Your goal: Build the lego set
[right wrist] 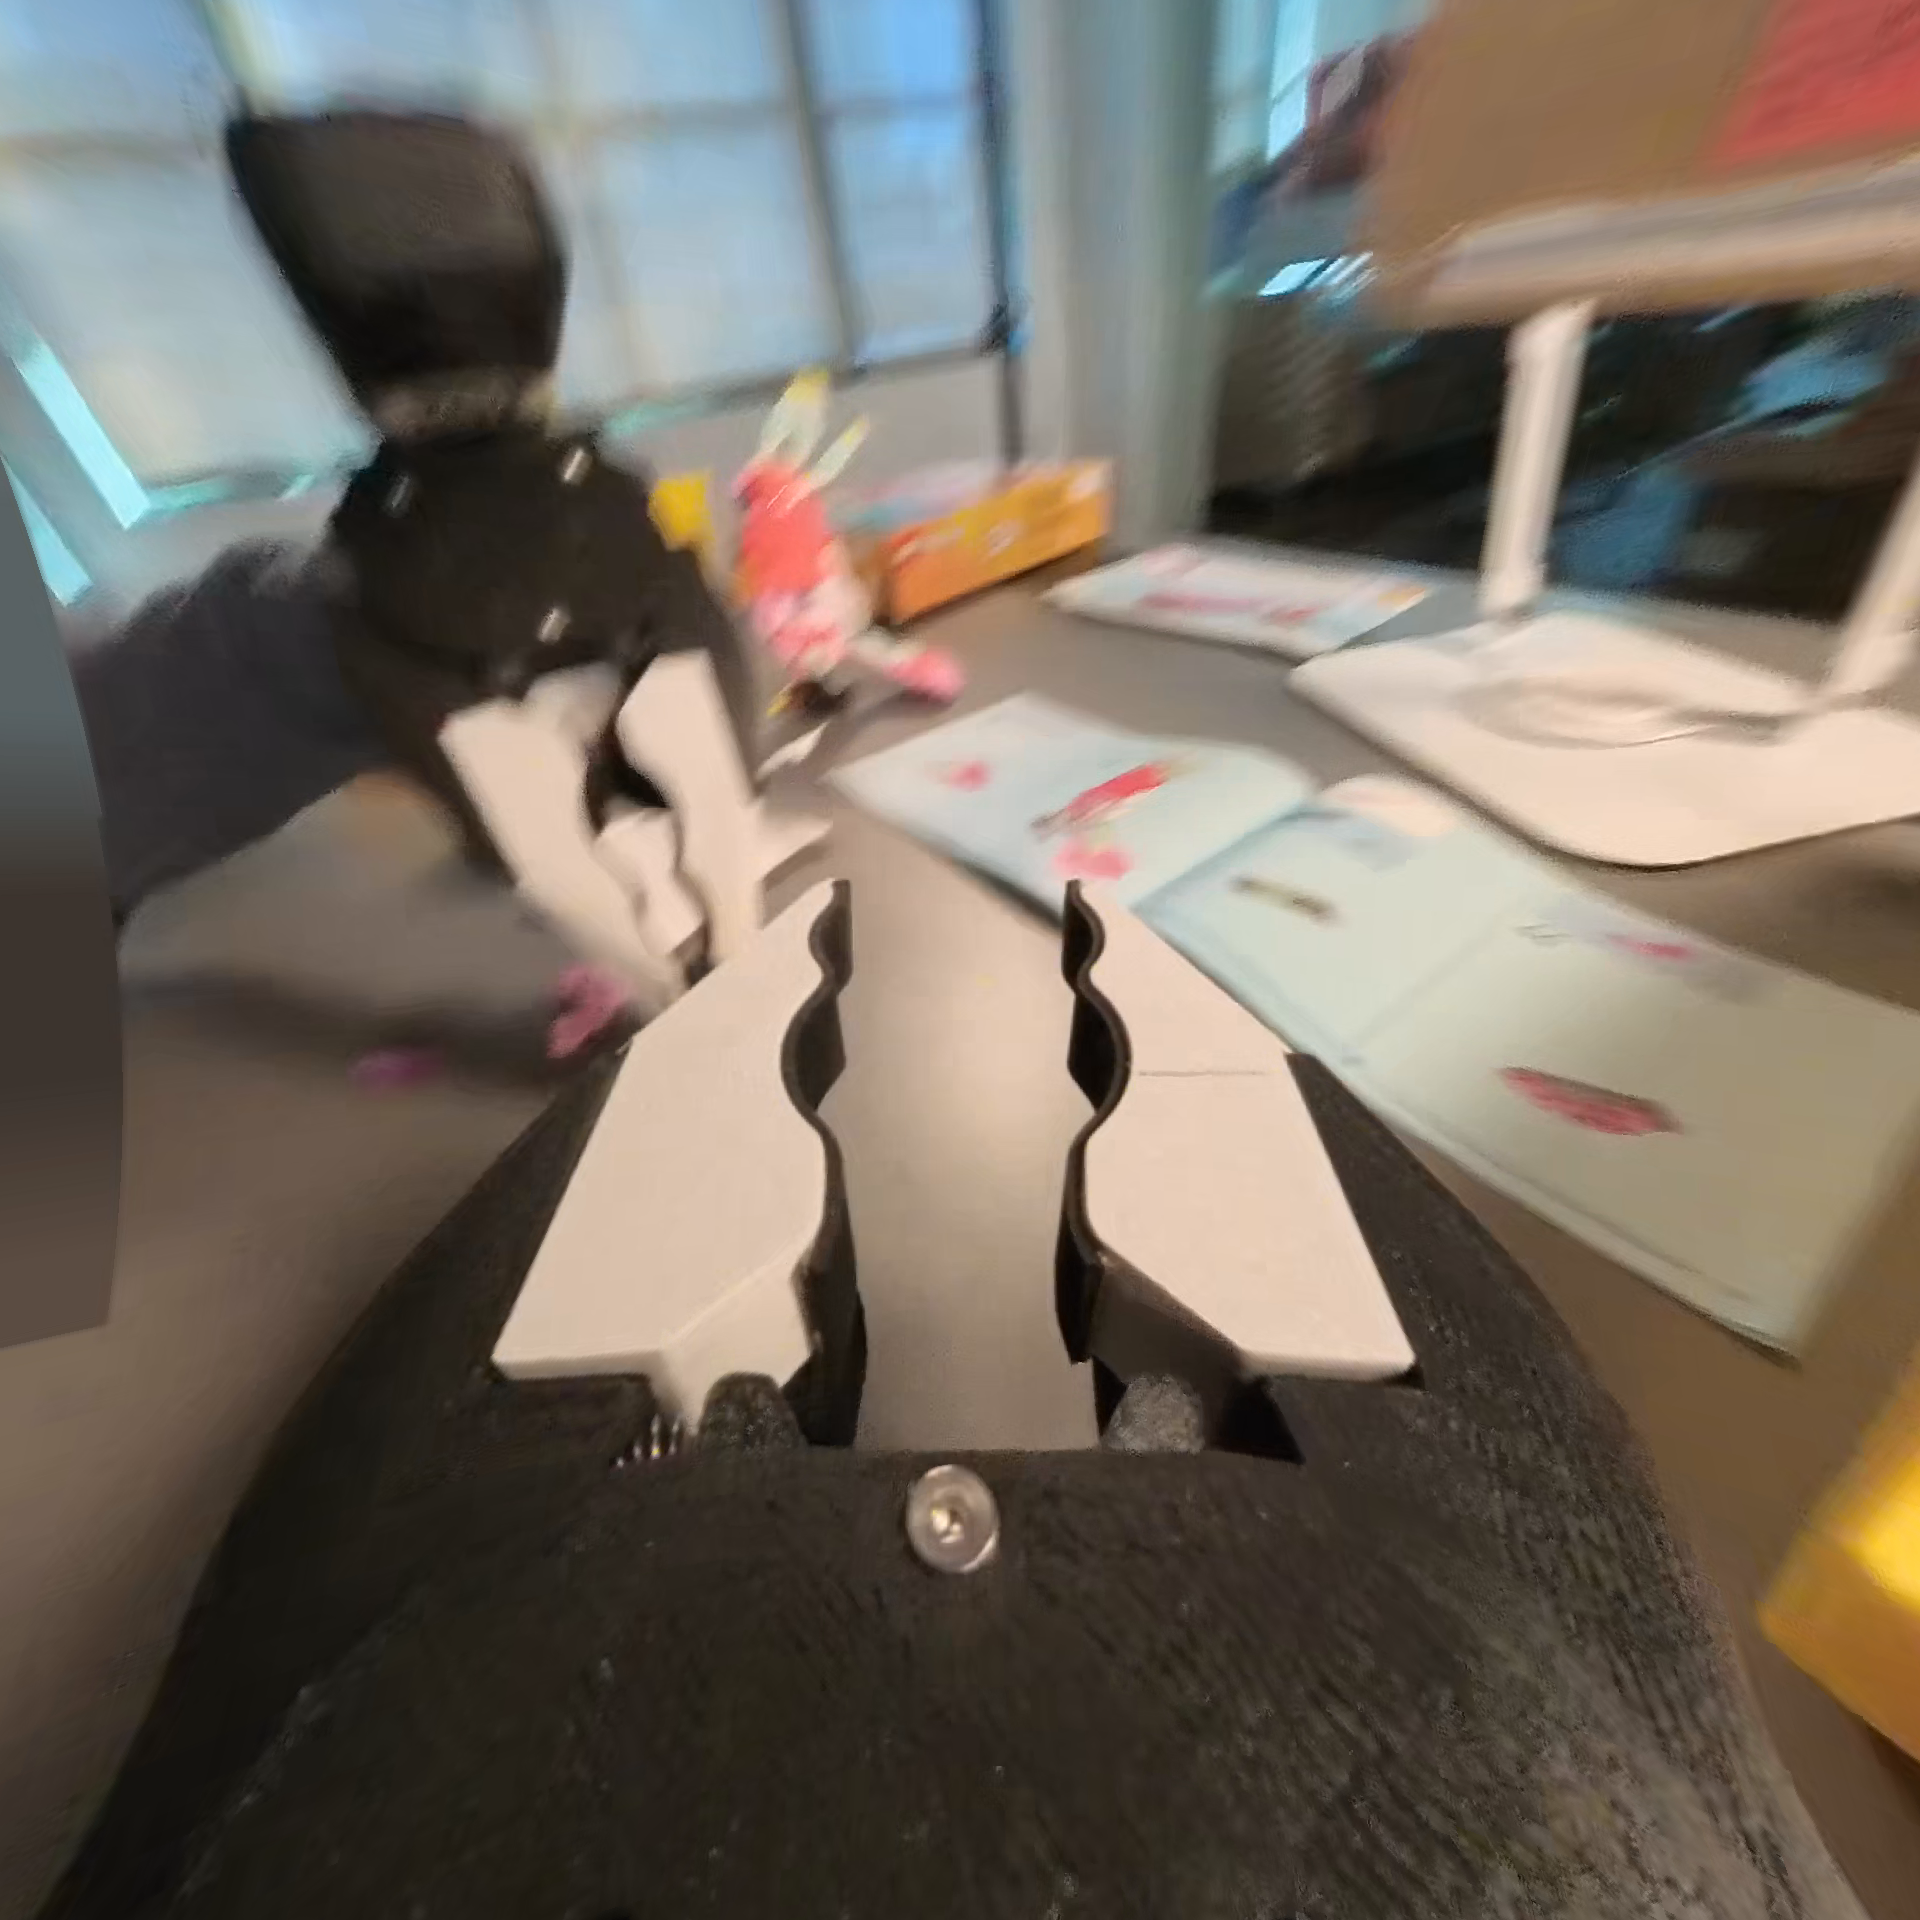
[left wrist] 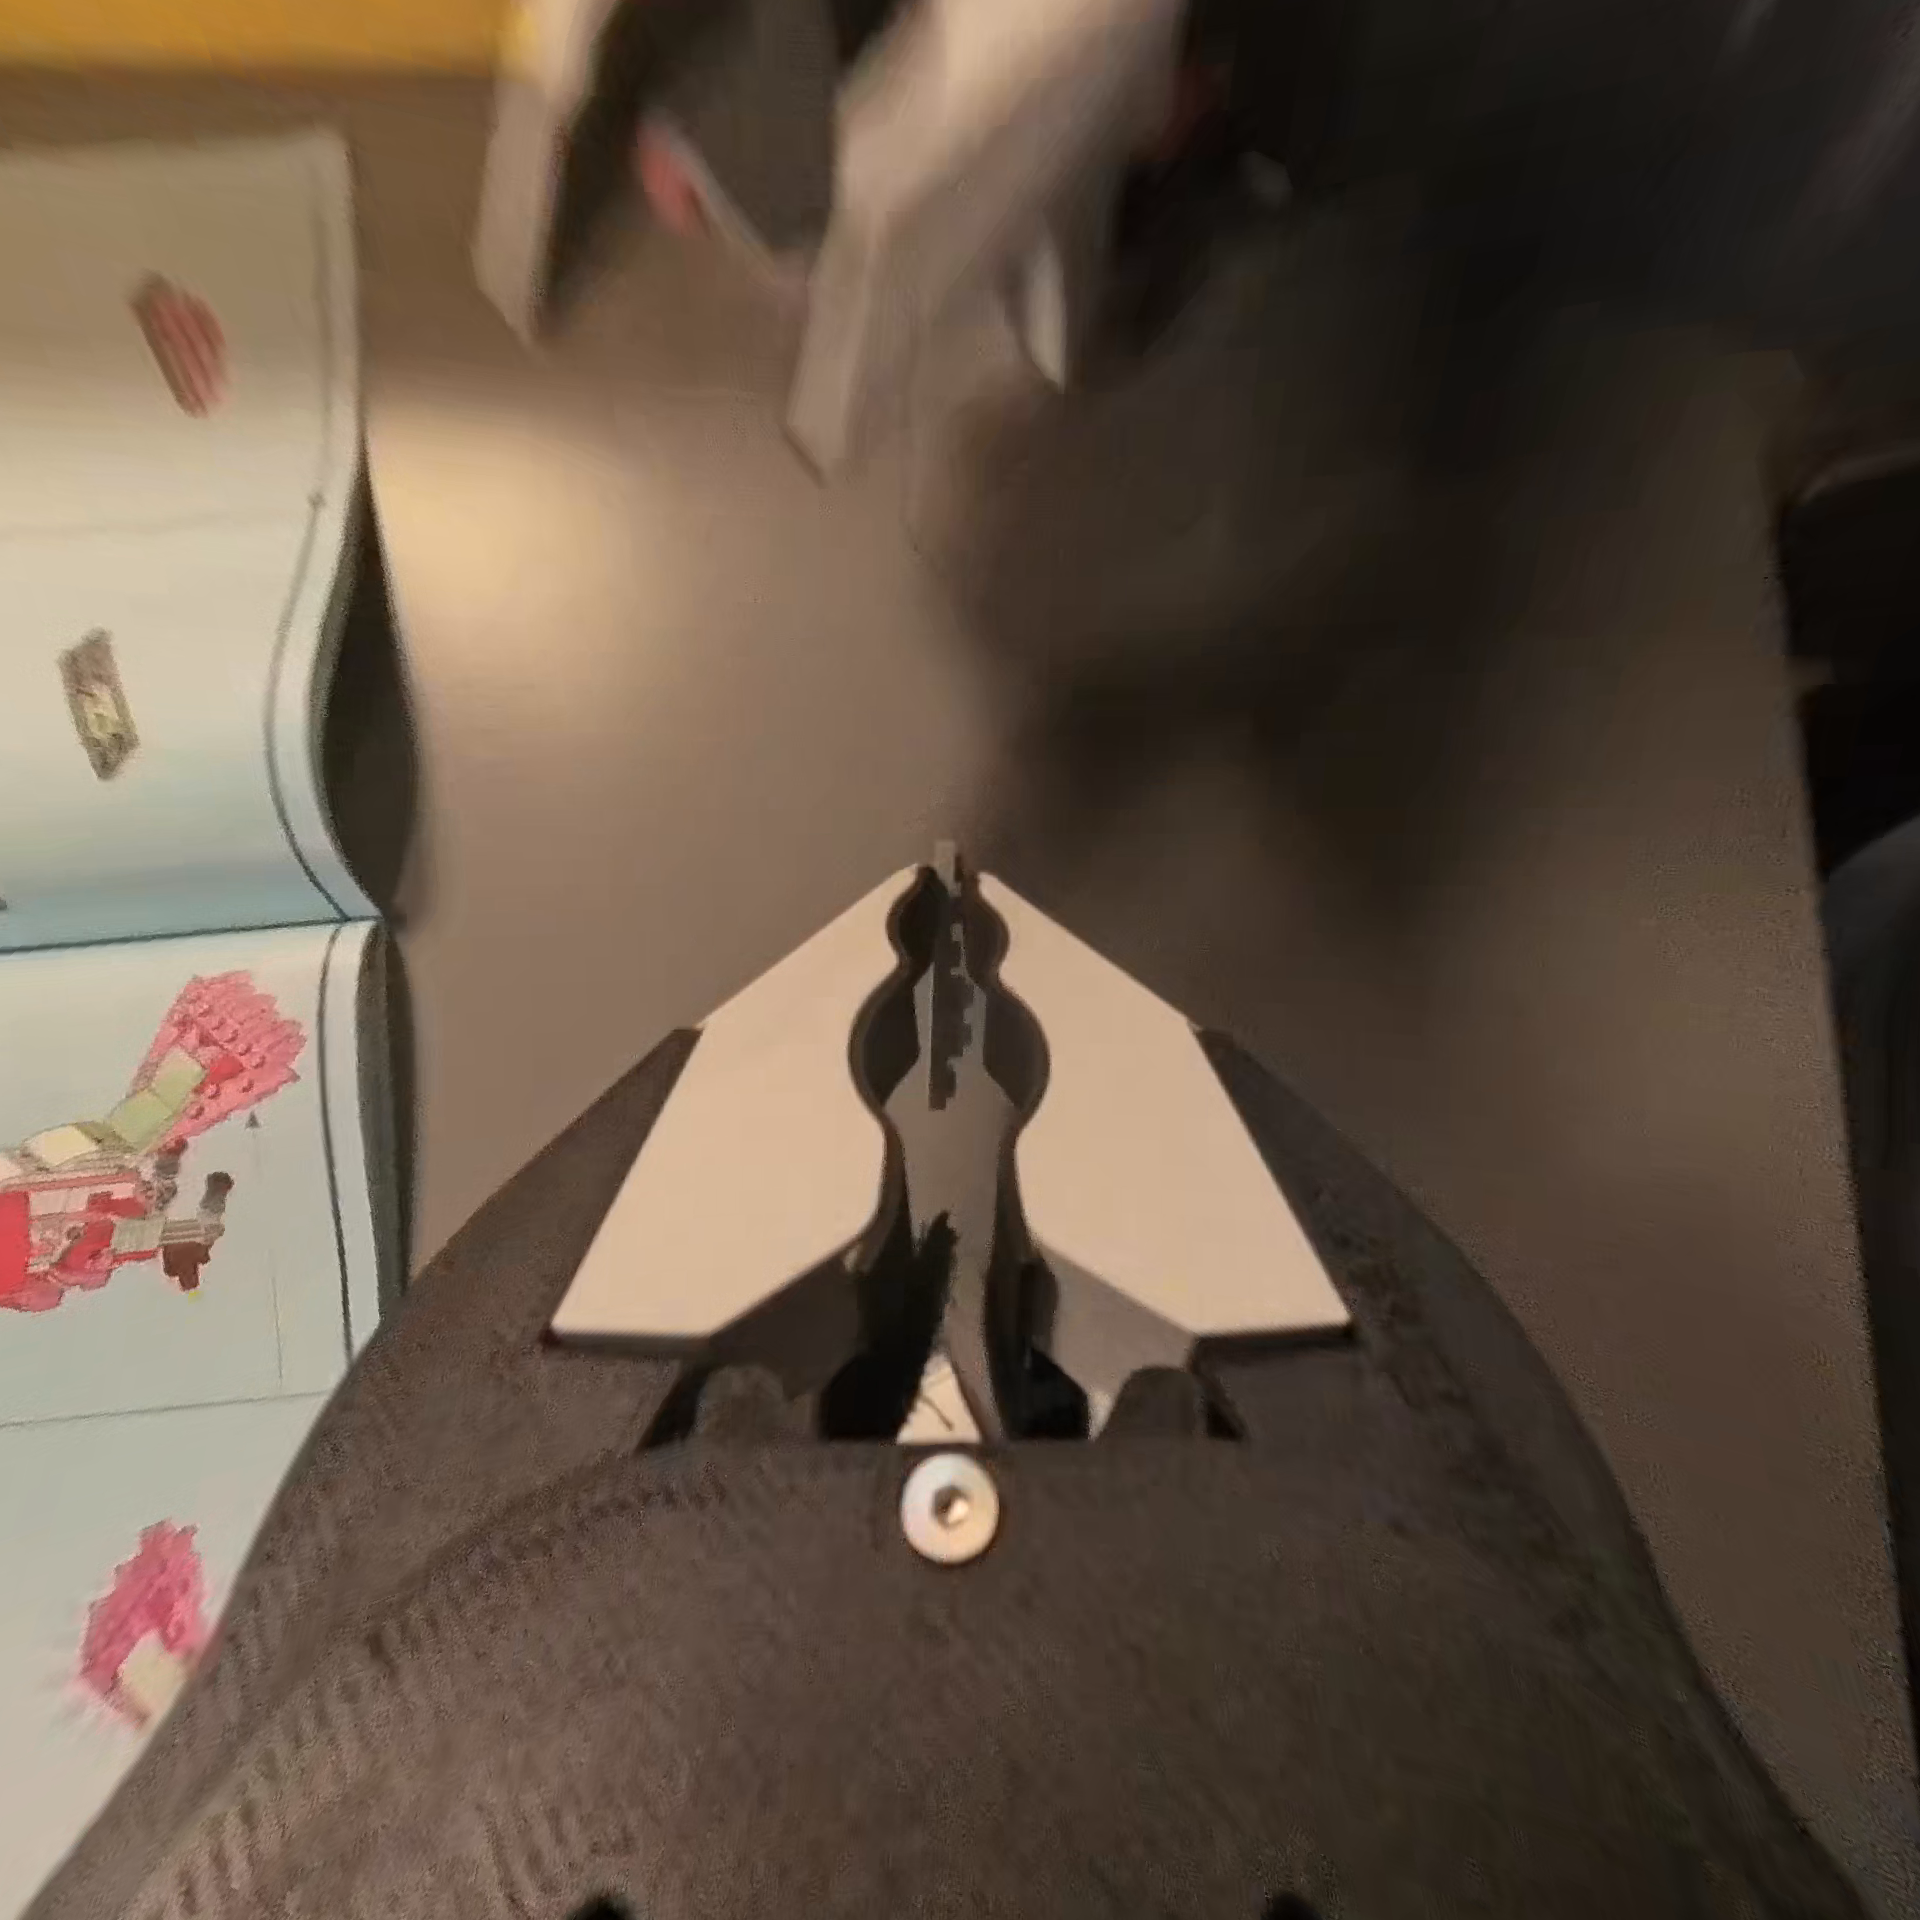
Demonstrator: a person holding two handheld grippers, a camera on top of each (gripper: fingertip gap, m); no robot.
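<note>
So on my left gripper (left wrist: pixel 943 883) the fingers are pinched together on a thin pale plate with tiny studs along one edge (left wrist: pixel 940 997), looks like a flat building-brick piece standing on edge between the pads, with its tip poking just past the fingertips. It's above the grey-brown counter (left wrist: pixel 665 727), and off to the left there's an open light-blue instruction booklet with pictures of a pink and red brick model (left wrist: pixel 156 935). Everything past the fingertips up top is a smeared blur; the pale-and-black shape there seems to be the other gripper, but I can't tell more than that.

My right gripper (right wrist: pixel 951 914) has its fingers well apart, just bare counter showing between them, nothing touching either pad. From this side the left gripper shows up ahead and to the left, tilted down toward the counter, white fingers close together. A couple of small pink bits (right wrist: pixel 587 1013) lie on the counter right beside its tips, too blurry to say what exactly. Farther back stands a pink and red brick-built figure (right wrist: pixel 800 592), with an orange box (right wrist: pixel 997 540) behind it. To the right is the booklet, spread open, then a white stand base (right wrist: pixel 1590 727). A yellow block (right wrist: pixel 1860 1621) sits at the right edge, close to me.
</note>
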